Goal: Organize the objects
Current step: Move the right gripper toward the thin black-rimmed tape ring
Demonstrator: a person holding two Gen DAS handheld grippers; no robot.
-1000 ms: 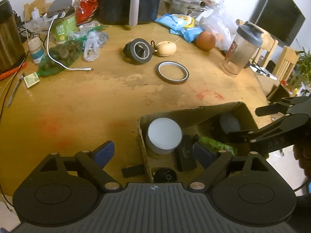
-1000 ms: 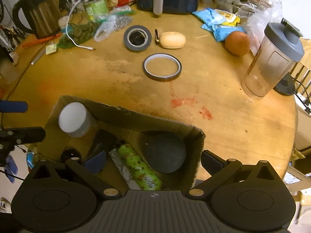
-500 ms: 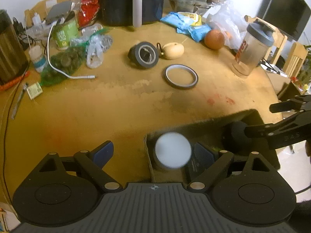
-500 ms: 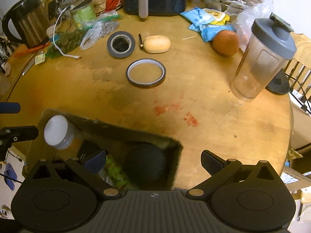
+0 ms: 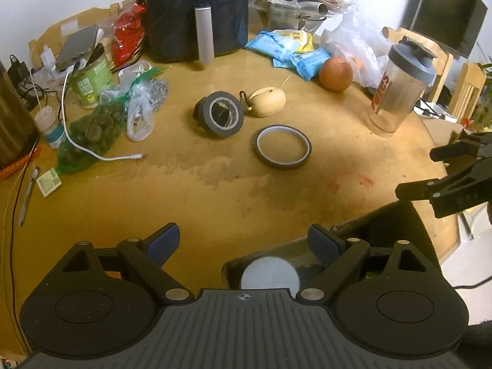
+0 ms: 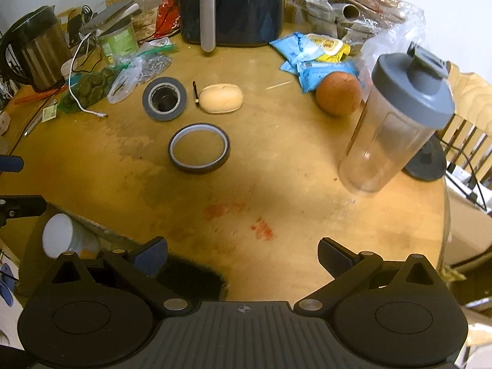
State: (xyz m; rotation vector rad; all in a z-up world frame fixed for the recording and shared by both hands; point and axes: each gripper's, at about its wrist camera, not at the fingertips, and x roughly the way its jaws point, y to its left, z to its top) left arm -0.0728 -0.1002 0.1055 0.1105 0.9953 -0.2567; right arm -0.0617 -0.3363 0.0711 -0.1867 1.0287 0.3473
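Note:
A cardboard box (image 5: pixel 396 215) sits at the near edge of the round wooden table, partly under both grippers; it also shows in the right wrist view (image 6: pixel 101 233). A white-lidded jar (image 5: pixel 270 273) stands inside it and shows in the right wrist view (image 6: pixel 58 235) too. On the table lie a grey tape roll (image 5: pixel 223 113), a thin dark tape ring (image 5: pixel 283 150) and a beige oval case (image 5: pixel 267 102). My left gripper (image 5: pixel 246 241) is open and empty. My right gripper (image 6: pixel 243 253) is open and empty, above the bare table beside the box.
A shaker bottle (image 6: pixel 396 123) stands at the right, an orange (image 6: pixel 338 93) behind it. An air fryer (image 5: pixel 196 12), snack packets (image 5: pixel 289 49), bags, a green can (image 5: pixel 90 77), a cable and a kettle (image 6: pixel 37 49) crowd the back and left.
Both grippers have drawn back and risen, so the box has slid to the bottom of both views and more of the table shows. Both stay open.

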